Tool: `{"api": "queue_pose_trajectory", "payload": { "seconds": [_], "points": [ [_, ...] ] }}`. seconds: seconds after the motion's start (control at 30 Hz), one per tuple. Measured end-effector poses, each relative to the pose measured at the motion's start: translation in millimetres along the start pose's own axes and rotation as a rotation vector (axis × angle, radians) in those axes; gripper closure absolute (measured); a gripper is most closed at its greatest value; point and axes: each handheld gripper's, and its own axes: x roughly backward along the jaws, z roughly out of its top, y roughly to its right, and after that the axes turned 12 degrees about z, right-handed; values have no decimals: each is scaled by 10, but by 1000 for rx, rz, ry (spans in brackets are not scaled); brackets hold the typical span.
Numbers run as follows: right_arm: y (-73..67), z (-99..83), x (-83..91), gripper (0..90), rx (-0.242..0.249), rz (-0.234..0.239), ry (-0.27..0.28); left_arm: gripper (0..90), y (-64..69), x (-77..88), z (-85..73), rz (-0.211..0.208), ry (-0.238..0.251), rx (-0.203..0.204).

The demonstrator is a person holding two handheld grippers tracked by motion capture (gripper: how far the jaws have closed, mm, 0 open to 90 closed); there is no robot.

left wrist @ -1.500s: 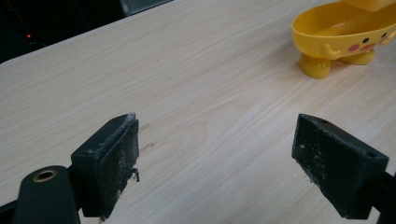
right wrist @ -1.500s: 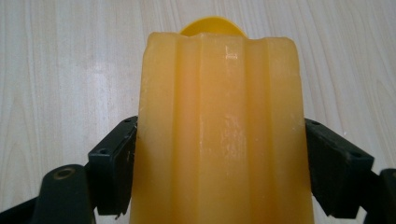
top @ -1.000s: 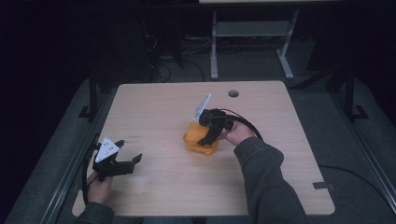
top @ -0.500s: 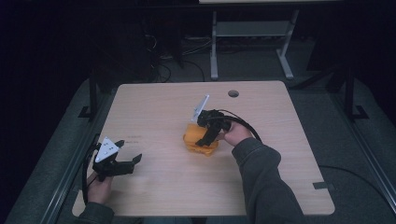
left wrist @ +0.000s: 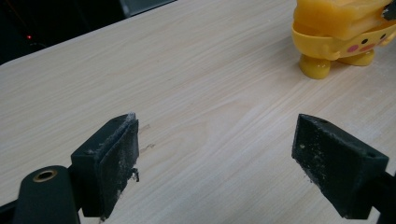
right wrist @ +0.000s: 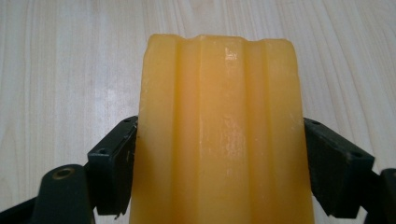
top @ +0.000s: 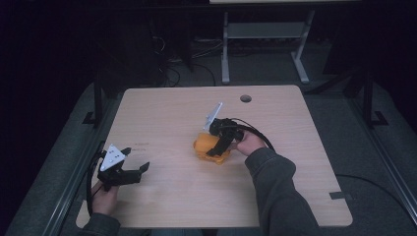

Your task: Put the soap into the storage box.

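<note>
Your right gripper (top: pixel 216 147) has dropped a little lower over the yellow toy (top: pixel 206 150) since a second ago, and its grey plate (top: pixel 213 115) now leans a touch closer to the toy's top. Your right hand (top: pixel 248 142) and sleeve have slid slightly toward the middle of the worktop (top: pixel 162 113) with it. In the right gripper view the jaws now press against both sides of the toy's ribbed yellow body (right wrist: pixel 219 135).
</note>
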Motion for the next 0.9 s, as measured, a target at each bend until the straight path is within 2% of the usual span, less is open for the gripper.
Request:
{"api": "queue_pose_trajectory", "payload": {
  "seconds": [0.33,0.9],
  "points": [
    [5,-32,-18,198,-8,4,25,141,0,0,2,1,-1,2],
    [-13,-29,-37,183,-22,-18,2,141,4,-7,2,1,-3,0]
  ]
}}
